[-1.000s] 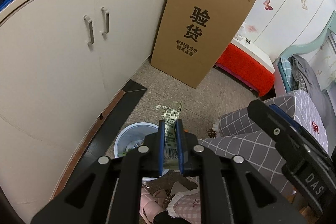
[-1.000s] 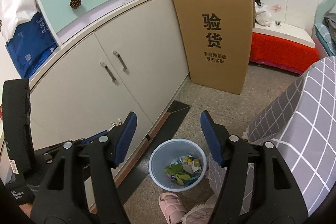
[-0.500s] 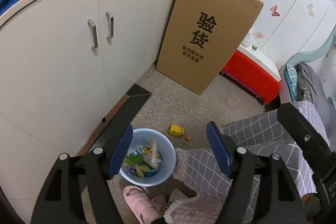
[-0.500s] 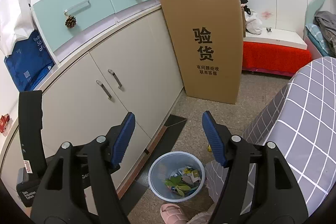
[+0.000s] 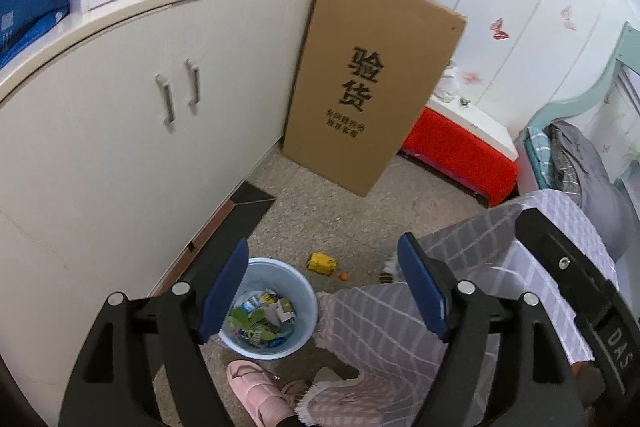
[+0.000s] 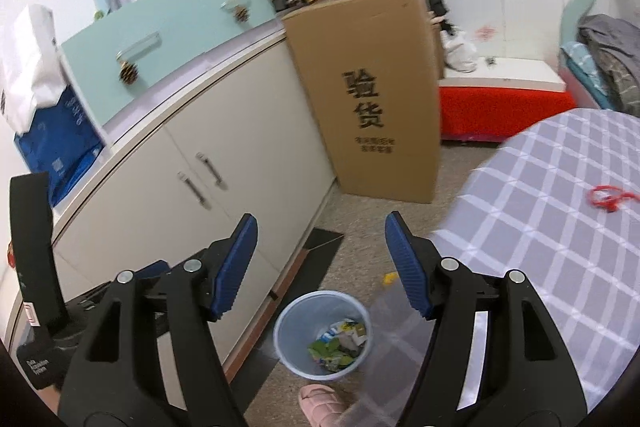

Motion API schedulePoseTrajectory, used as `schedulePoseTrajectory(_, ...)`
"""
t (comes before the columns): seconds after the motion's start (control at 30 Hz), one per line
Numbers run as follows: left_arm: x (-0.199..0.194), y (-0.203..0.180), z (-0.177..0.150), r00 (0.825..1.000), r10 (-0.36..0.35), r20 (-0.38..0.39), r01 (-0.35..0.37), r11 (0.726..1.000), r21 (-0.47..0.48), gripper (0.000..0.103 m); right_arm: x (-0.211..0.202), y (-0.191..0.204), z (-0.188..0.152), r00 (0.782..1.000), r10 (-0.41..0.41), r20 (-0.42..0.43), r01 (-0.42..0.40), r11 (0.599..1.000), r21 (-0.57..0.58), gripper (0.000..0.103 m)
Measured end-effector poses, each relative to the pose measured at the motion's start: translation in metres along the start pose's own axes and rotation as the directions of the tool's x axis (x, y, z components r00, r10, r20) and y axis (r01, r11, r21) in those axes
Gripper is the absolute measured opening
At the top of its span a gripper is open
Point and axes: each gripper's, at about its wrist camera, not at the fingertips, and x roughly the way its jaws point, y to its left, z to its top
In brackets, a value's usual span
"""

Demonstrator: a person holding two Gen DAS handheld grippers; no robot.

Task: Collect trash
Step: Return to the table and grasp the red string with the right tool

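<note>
A pale blue trash bin (image 5: pixel 276 345) stands on the floor by the cabinet, with wrappers and green scraps (image 5: pixel 262 319) inside. It also shows in the right wrist view (image 6: pixel 288 343). A yellow piece of trash (image 5: pixel 322 263) and a small orange bit (image 5: pixel 342 277) lie on the floor beyond the bin. My left gripper (image 5: pixel 322 291) is open and empty above the bin. My right gripper (image 6: pixel 320 267) is open and empty, higher up. A red string (image 6: pixel 608 197) lies on the checked tablecloth.
White cabinet doors (image 5: pixel 120 147) line the left. A tall cardboard box (image 5: pixel 372 99) leans at the back. A red bench (image 5: pixel 460 151) stands behind it. A table with checked cloth (image 6: pixel 560 247) fills the right. A pink slipper (image 5: pixel 252 391) is beside the bin.
My left gripper opened and let go of the printed wrapper, which now lies in the bin. Both grippers have risen away from the bin.
</note>
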Motion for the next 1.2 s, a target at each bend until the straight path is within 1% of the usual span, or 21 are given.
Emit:
schedulePoseTrajectory(0.1, -0.008, -0.027, -0.001, 1.000, -0.023, 0.012, 0.023, 0.999, 0.039, 0.076, -0.019, -0.032, 0.009, 0.999, -0.043, 0.018, 0.043, 0.999, 0.016, 0.066)
schedulePoseTrajectory(0.2, -0.012, -0.047, -0.004, 0.999, -0.042, 0.019, 0.040, 0.997, 0.071, 0.078, -0.036, -0.072, 0.015, 0.993, -0.112, 0.033, 0.111, 0.993, 0.034, 0.066)
schedulePoseTrajectory(0.23, -0.014, -0.055, -0.005, 0.998, -0.052, 0.022, 0.050, 0.995, 0.085, 0.078, -0.042, -0.090, 0.018, 0.989, -0.146, 0.035, 0.144, 0.988, 0.053, 0.066)
schedulePoseTrajectory(0.37, -0.016, -0.080, -0.010, 0.997, -0.078, 0.022, 0.075, 0.990, 0.122, 0.078, -0.057, -0.147, 0.023, 0.972, -0.236, 0.018, 0.232, 0.966, 0.113, 0.066)
schedulePoseTrajectory(0.5, -0.013, -0.113, -0.011, 0.993, -0.117, 0.003, 0.115, 0.982, 0.147, 0.078, -0.058, -0.189, 0.022, 0.957, -0.287, -0.028, 0.288, 0.946, 0.151, 0.066)
schedulePoseTrajectory(0.6, -0.012, -0.134, -0.012, 0.990, -0.143, -0.008, 0.142, 0.976, 0.163, 0.078, -0.050, -0.200, 0.020, 0.955, -0.290, -0.063, 0.296, 0.943, 0.153, 0.066)
schedulePoseTrajectory(0.7, -0.007, -0.156, -0.014, 0.987, -0.158, -0.017, 0.158, 0.969, 0.190, 0.078, -0.036, -0.199, 0.018, 0.959, -0.268, -0.093, 0.278, 0.952, 0.128, 0.066)
schedulePoseTrajectory(0.8, -0.001, -0.165, -0.015, 0.988, -0.153, -0.029, 0.155, 0.966, 0.204, 0.078, -0.016, -0.194, 0.019, 0.954, -0.268, -0.138, 0.280, 0.956, 0.085, 0.066)
schedulePoseTrajectory(0.83, 0.000, -0.167, -0.017, 0.988, -0.152, -0.032, 0.156, 0.966, 0.205, 0.078, -0.012, -0.196, 0.020, 0.954, -0.256, -0.155, 0.271, 0.959, 0.087, 0.066)
schedulePoseTrajectory(0.9, 0.001, -0.165, -0.018, 0.988, -0.148, -0.037, 0.152, 0.967, 0.206, 0.078, -0.006, -0.196, 0.023, 0.951, -0.263, -0.163, 0.279, 0.957, 0.081, 0.064)
schedulePoseTrajectory(0.93, 0.002, -0.165, -0.019, 0.989, -0.143, -0.038, 0.148, 0.967, 0.205, 0.078, -0.004, -0.195, 0.024, 0.947, -0.270, -0.172, 0.285, 0.956, 0.069, 0.058)
schedulePoseTrajectory(1.07, 0.003, -0.161, -0.018, 0.989, -0.141, -0.042, 0.147, 0.969, 0.199, 0.078, 0.003, -0.188, 0.025, 0.923, -0.329, -0.200, 0.335, 0.942, -0.005, 0.045)
schedulePoseTrajectory(1.1, 0.002, -0.160, -0.018, 0.989, -0.141, -0.042, 0.147, 0.969, 0.197, 0.078, 0.002, -0.187, 0.024, 0.916, -0.346, -0.202, 0.349, 0.937, -0.027, 0.032)
schedulePoseTrajectory(1.13, 0.001, -0.159, -0.017, 0.989, -0.141, -0.043, 0.147, 0.970, 0.196, 0.078, 0.002, -0.184, 0.022, 0.910, -0.361, -0.205, 0.357, 0.932, -0.054, 0.027)
schedulePoseTrajectory(1.2, 0.000, -0.159, -0.017, 0.989, -0.143, -0.046, 0.150, 0.969, 0.194, 0.078, -0.001, -0.184, 0.020, 0.912, -0.352, -0.212, 0.348, 0.936, -0.059, 0.012)
